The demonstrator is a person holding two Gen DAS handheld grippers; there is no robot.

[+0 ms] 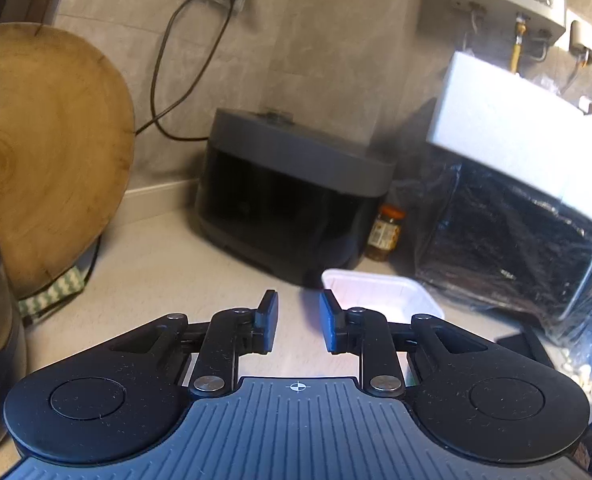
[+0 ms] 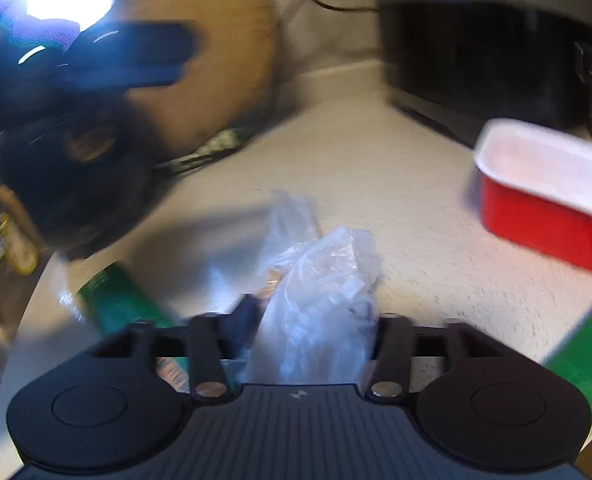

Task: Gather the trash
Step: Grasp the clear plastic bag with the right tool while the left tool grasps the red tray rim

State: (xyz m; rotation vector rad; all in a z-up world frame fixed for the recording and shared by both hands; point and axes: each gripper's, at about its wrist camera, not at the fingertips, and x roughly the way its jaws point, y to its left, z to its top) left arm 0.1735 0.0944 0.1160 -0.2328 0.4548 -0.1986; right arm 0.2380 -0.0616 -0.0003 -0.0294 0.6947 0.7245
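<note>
My right gripper [image 2: 311,316] is shut on a crumpled clear plastic bag [image 2: 319,280] and holds it over the pale counter; the bag hides the fingertips. A red container with a white inside [image 2: 543,184] stands to its right; it shows in the left wrist view [image 1: 379,292] just ahead of and right of my left gripper. My left gripper [image 1: 299,320] is open and empty above the counter. Green packets lie at the left [image 2: 116,300] and right [image 2: 583,352] of the right gripper. The right wrist view is motion-blurred.
A dark appliance [image 1: 292,188] stands against the wall. A round wooden board [image 1: 44,152] leans at the left. A foil-wrapped oven with a white box on top [image 1: 515,216] is at the right, a small jar [image 1: 383,236] beside it. The left gripper's blurred body [image 2: 76,100] shows at the left.
</note>
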